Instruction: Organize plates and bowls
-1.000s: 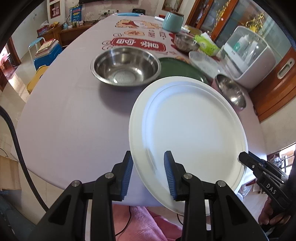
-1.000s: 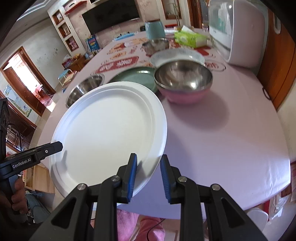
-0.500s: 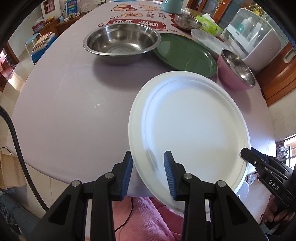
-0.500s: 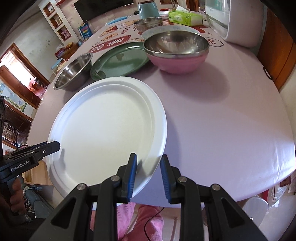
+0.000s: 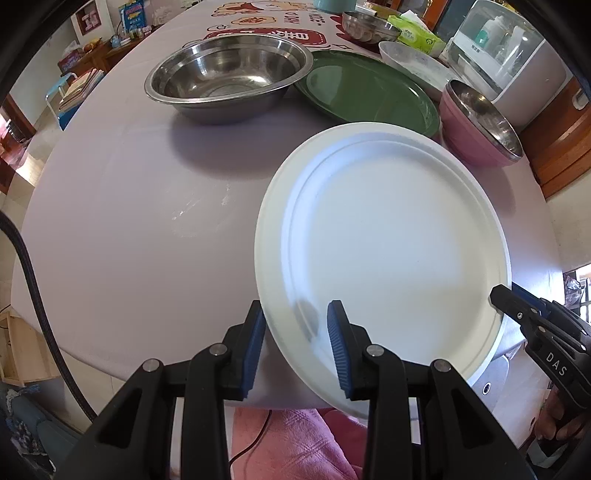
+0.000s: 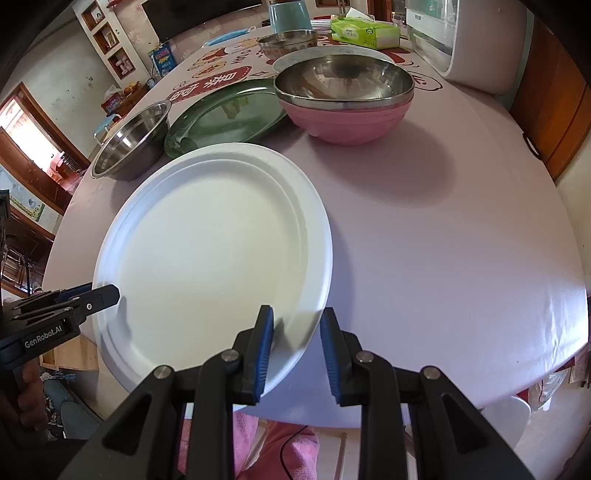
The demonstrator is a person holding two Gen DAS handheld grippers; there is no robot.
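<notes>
A large white plate (image 5: 388,251) hangs level just above the lilac table (image 5: 129,221), near its front edge. My left gripper (image 5: 295,343) is shut on the plate's near-left rim. My right gripper (image 6: 295,339) is shut on the near-right rim of the white plate (image 6: 214,251). Each gripper shows in the other's view at the plate's edge: the right gripper (image 5: 496,295) and the left gripper (image 6: 107,295). Behind the plate stand a wide steel bowl (image 5: 229,77), a green plate (image 5: 369,92) and a pink bowl (image 5: 476,125) with a steel bowl nested in it.
Further back are a pale shallow dish (image 5: 413,62), a small steel bowl (image 5: 369,26), a green tissue pack (image 5: 417,37) and a white appliance (image 5: 517,62) at the right. A person's pink-clad lap (image 5: 295,443) lies below the table edge.
Both grippers have sunk toward the table with the white plate between them and tipped further downward. The bowls and green plate have not moved.
</notes>
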